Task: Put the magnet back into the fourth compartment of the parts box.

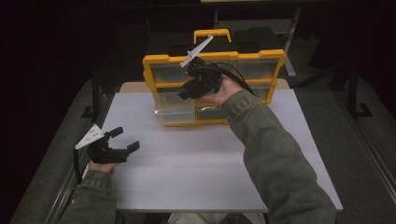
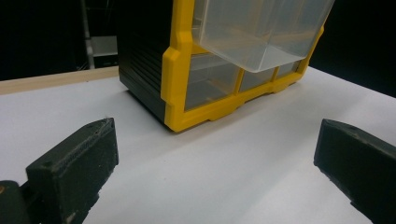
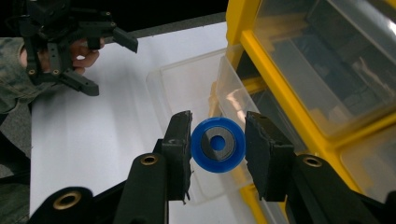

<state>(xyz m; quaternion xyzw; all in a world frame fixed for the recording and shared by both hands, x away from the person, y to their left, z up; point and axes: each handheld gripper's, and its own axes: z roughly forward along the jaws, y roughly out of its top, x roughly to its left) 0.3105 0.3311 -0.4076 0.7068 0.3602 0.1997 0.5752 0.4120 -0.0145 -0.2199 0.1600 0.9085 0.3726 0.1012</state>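
Note:
My right gripper [image 3: 218, 140] is shut on a blue disc [image 3: 218, 145] with a grey centre, pinched at its two sides. It hovers over a clear drawer [image 3: 182, 88] pulled out of a yellow-framed organiser [image 3: 261, 51]. In the high view the right gripper [image 1: 187, 91] hangs in front of the organiser [image 1: 149, 70], just above the pulled-out drawer [image 1: 175, 112]. My left gripper [image 1: 127, 138] rests at the table's left side, open and with nothing between its jaws. In its own view the left gripper [image 2: 215, 149] faces the organiser [image 2: 175, 79] and the drawer [image 2: 261, 32].
The white table [image 1: 187, 168] has bare room in front of the organiser and to its right. The organiser holds several other clear drawers, pushed in, and a yellow handle [image 1: 212, 33] on top. Dark floor surrounds the table.

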